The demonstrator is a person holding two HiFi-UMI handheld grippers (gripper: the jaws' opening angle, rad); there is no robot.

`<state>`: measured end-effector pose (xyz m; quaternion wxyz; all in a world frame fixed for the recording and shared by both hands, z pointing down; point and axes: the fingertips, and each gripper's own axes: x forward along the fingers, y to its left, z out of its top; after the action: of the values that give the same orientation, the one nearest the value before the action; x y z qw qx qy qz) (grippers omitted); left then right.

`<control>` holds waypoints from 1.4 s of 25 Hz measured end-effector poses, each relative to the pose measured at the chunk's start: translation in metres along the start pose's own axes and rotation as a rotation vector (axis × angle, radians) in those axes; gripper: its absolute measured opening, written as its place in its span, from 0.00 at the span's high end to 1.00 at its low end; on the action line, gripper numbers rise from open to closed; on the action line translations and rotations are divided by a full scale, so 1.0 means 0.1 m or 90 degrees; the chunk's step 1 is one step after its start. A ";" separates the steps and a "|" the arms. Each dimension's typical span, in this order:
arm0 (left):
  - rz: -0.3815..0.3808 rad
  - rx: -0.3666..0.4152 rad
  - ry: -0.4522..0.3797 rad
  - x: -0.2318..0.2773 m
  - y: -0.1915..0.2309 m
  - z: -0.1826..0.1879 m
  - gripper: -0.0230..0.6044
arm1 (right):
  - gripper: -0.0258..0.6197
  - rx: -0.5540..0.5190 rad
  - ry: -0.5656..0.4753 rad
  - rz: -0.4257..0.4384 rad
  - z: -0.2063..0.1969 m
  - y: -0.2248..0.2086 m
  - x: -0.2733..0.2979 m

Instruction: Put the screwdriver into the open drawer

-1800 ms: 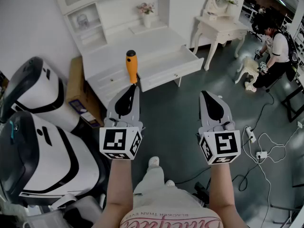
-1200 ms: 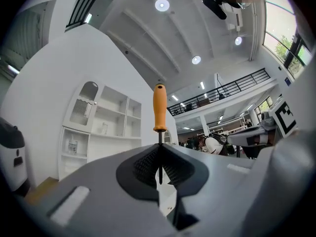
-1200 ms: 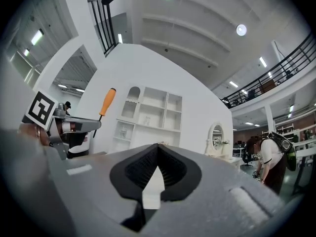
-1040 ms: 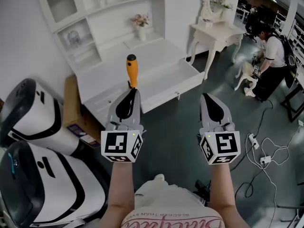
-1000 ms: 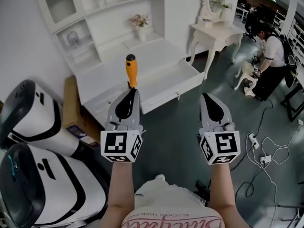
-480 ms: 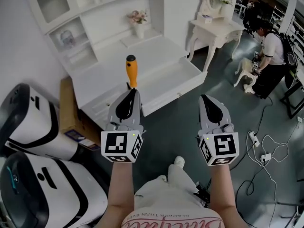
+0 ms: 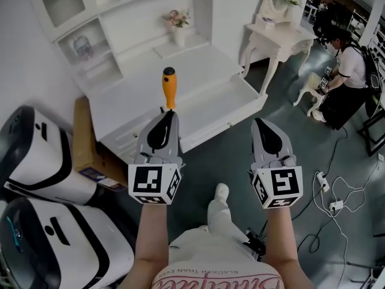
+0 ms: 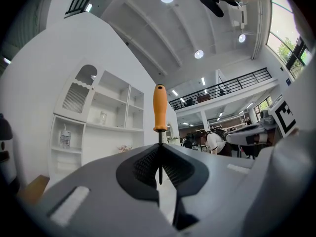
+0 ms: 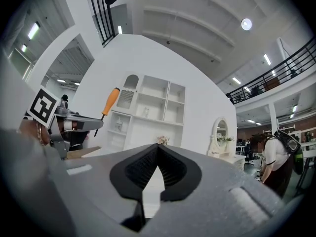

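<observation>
Left gripper (image 7: 167, 114): the jaws are narrow and clamped on the thin metal shaft of the screwdriver (image 7: 169, 88). The orange handle stands clear above the tips, pointing to 12 o'clock in the head view. The left gripper view agrees, with the shaft pinched between the black pads (image 8: 143, 163) and the blade tip reaching a short way below the pinch.

Right gripper (image 7: 263, 124): the jaws are closed together with nothing in them.

The open drawer (image 7: 231, 92) sits at about 1 o'clock from your left gripper and well apart from it. It is pulled out of the white desk (image 7: 135, 104).

Risks, as judged from here:
- You hold the shaft only, and the heavier handle rides above the grip. A quick tilt or a jolt could make the tool pivot or slide through the pads.
- The tall handle leads the way in and could knock the desk edge or the drawer front if you come in low.
- If you let go before the tool is over the drawer, it falls to the floor (image 7: 240, 155).
- Loose cables (image 7: 328, 191) lie at 4 o'clock, so watch your footing as you step closer.
</observation>
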<state>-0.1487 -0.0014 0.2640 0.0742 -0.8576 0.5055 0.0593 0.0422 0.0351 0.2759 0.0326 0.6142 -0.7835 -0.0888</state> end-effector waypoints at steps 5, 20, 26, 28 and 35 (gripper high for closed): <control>0.007 0.001 0.000 0.30 0.08 -0.07 0.91 | 0.96 0.004 0.001 0.010 -0.08 -0.13 0.32; 0.039 0.007 0.016 1.51 0.36 -0.29 0.91 | 0.96 0.023 0.009 0.033 -0.28 -0.83 1.47; 0.064 0.010 0.022 1.98 0.44 -0.37 0.91 | 0.96 0.027 0.005 0.058 -0.33 -1.12 1.94; 0.070 0.013 0.025 2.13 0.47 -0.38 0.91 | 0.96 0.029 0.004 0.066 -0.34 -1.19 2.08; 0.089 0.015 0.029 2.55 0.49 -0.46 0.91 | 0.96 0.036 0.013 0.087 -0.46 -1.44 2.41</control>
<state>-0.0672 -0.2519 0.2607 0.0686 -0.8203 0.5664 0.0387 0.1284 -0.2360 0.2817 0.0297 0.5608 -0.8254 -0.0579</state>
